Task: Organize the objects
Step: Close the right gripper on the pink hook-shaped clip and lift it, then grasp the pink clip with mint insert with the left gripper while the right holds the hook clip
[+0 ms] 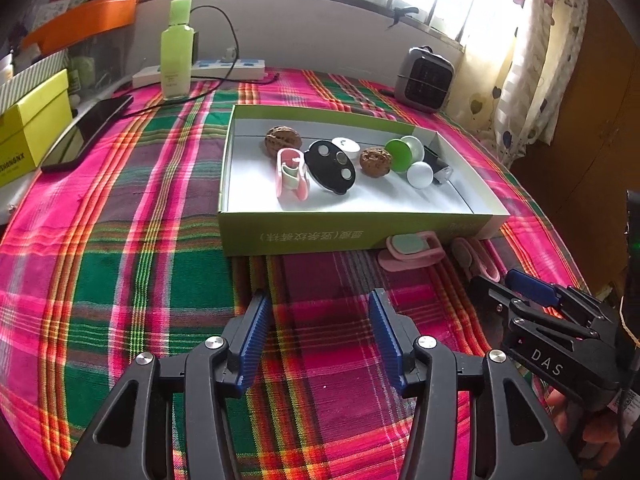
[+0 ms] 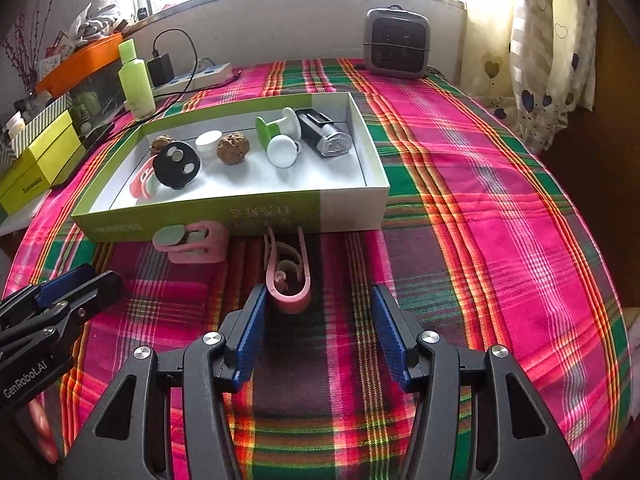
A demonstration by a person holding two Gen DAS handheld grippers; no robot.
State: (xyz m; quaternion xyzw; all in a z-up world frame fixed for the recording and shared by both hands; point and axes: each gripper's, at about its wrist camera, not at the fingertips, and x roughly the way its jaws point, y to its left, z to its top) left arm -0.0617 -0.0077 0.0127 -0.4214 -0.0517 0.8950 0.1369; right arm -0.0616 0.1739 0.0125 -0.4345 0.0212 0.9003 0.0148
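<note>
A green-sided cardboard tray (image 1: 360, 236) (image 2: 240, 220) holds two walnuts (image 1: 283, 139), a black disc (image 1: 330, 166), a pink clip (image 1: 291, 174), white and green round pieces (image 1: 404, 154) and a black-and-silver light (image 2: 325, 132). Two pink clips lie on the cloth in front of the tray: one with a grey-green pad (image 1: 412, 250) (image 2: 191, 244), one long and narrow (image 2: 289, 276) (image 1: 478, 260). My left gripper (image 1: 318, 338) is open and empty, short of the tray. My right gripper (image 2: 318, 334) is open and empty, just behind the narrow clip.
A plaid cloth (image 2: 460, 200) covers the table. At the back stand a green bottle (image 1: 176, 50), a power strip (image 1: 200, 70) with cables and a small grey heater (image 2: 396, 44). A phone (image 1: 88, 132) and yellow boxes (image 1: 28, 132) lie at the left.
</note>
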